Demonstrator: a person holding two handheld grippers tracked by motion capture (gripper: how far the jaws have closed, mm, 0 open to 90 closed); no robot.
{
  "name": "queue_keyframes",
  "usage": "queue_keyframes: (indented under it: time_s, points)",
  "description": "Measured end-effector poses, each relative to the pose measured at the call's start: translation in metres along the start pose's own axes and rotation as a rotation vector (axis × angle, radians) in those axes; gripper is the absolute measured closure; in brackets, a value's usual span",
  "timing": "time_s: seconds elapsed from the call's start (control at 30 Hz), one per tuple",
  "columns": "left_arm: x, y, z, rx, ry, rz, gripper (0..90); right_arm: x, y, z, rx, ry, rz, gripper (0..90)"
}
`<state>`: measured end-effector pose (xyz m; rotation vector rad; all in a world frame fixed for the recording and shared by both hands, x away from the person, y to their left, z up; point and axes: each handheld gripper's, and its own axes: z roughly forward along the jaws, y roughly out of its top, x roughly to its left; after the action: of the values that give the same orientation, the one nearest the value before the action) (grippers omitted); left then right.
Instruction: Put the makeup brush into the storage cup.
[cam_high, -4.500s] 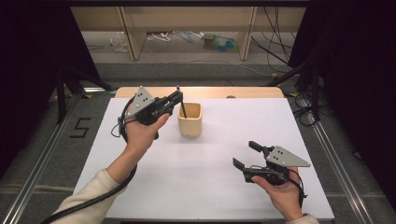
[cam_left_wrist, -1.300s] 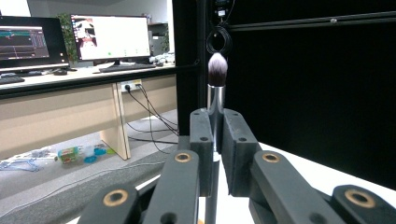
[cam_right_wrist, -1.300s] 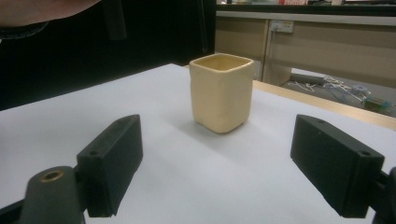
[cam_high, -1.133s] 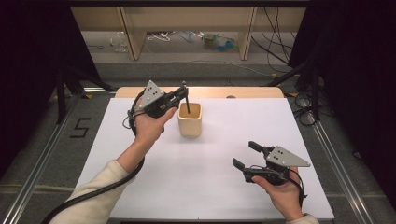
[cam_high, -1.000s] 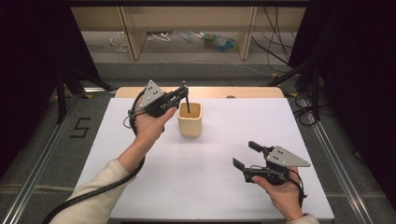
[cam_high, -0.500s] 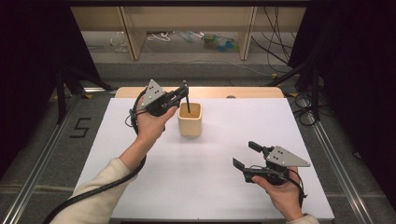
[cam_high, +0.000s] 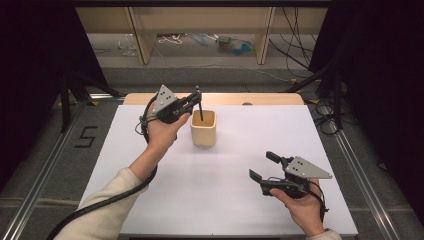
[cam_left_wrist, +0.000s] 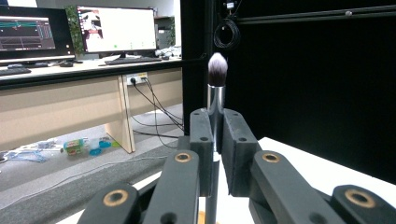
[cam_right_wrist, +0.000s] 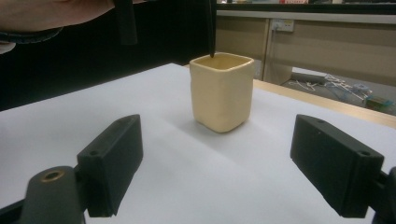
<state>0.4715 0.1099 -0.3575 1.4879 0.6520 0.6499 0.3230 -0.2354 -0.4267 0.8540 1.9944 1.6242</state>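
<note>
With my left gripper (cam_high: 192, 101) clamped on the slim black-handled makeup brush (cam_left_wrist: 216, 88), I've lifted its lower tip to the rim of the cream square ceramic cup (cam_high: 203, 128), nearly out, while my right gripper (cam_high: 263, 166) idles wide open.

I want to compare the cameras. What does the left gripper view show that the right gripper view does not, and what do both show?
The left gripper view shows the brush's bristle head and silver ferrule, with the left gripper shut on the brush. The right gripper view shows the cream cup standing on the white table, between the open jaws of the right gripper. Both show the brush's dark handle; its lower end hangs at the cup's mouth.
</note>
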Motion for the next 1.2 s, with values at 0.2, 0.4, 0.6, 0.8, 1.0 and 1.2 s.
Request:
queue_keyframes:
  time_s: [0.2,0.4,0.6,0.8,1.0,1.2]
  points:
    - [0.001,-0.002,0.002,0.005,0.0,-0.002,83.6,0.0,0.0,0.0,0.0,0.0,0.0,18.2]
    - [0.001,-0.003,0.004,0.007,0.003,-0.007,83.6,0.0,0.0,0.0,0.0,0.001,0.0,18.2]
    - [0.002,-0.004,0.006,0.009,0.006,-0.01,83.7,0.0,0.0,0.0,0.001,0.002,-0.001,18.2]
    - [0.001,-0.005,0.007,0.009,0.003,-0.01,83.6,0.0,0.0,0.0,-0.004,0.008,0.005,18.2]
    - [0.0,-0.005,0.009,0.014,0.005,-0.011,83.6,-0.001,0.0,0.001,-0.014,0.002,-0.017,18.2]
    - [0.001,-0.007,0.011,0.018,0.009,-0.011,83.6,0.0,-0.001,0.0,-0.003,0.01,0.005,18.2]
